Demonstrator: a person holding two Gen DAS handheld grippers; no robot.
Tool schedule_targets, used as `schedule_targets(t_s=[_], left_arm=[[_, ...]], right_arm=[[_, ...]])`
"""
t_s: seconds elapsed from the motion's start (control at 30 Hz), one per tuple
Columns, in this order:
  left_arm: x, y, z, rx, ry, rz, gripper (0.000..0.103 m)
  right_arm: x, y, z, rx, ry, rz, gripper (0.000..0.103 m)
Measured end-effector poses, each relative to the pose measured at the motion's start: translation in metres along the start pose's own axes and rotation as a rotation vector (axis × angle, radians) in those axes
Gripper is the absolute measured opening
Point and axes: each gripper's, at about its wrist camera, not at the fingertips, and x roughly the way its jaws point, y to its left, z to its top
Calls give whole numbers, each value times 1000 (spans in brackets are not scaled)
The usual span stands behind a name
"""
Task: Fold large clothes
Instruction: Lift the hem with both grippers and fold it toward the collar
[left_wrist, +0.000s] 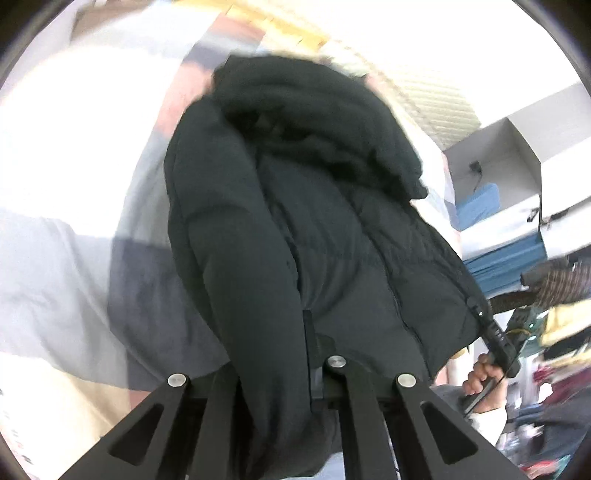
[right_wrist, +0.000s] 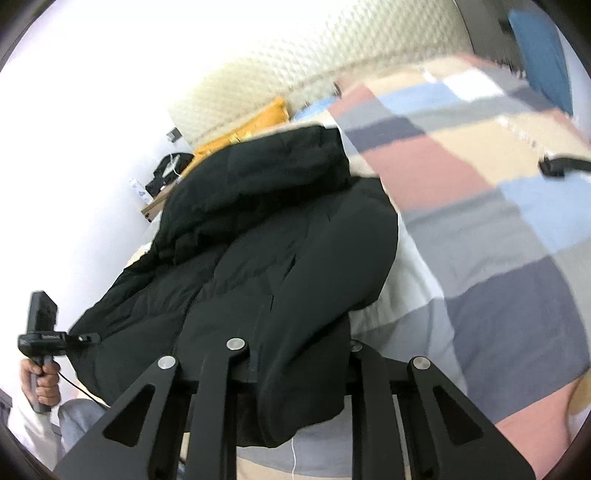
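A large black puffer jacket (left_wrist: 314, 221) with a hood lies stretched over a bed with a patchwork quilt (right_wrist: 498, 221). My left gripper (left_wrist: 291, 376) is shut on one corner of the jacket's hem, with padded fabric bulging between and over the fingers. My right gripper (right_wrist: 299, 365) is shut on the other hem corner of the jacket (right_wrist: 280, 240). The fingertips of both are hidden under fabric. In the left wrist view the right gripper's handle (left_wrist: 495, 343) and the hand holding it show at the jacket's right edge. In the right wrist view the left gripper's handle (right_wrist: 40, 332) shows at the left.
A cream quilted headboard (right_wrist: 314, 59) and an orange pillow (right_wrist: 251, 125) are at the far end of the bed. A bedside table (right_wrist: 155, 206) with small items stands by the white wall. A pile of assorted clothes (left_wrist: 554, 332) lies to the right in the left wrist view.
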Motion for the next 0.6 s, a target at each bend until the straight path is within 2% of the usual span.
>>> schedule_targets(t_s=[0.23,0.37,0.6], left_arm=[[-57,-20,4,21,-78,-8,6],[-82,-20,-2,-10,-109,-38,5],[-122,-16,-34,-28,-125,-59,5]], right_arm=[[-35,13,6,27,-76,59,19],[-59,19,0,33,-102,75,19],[-107,23,-24,43,-126,137,19]])
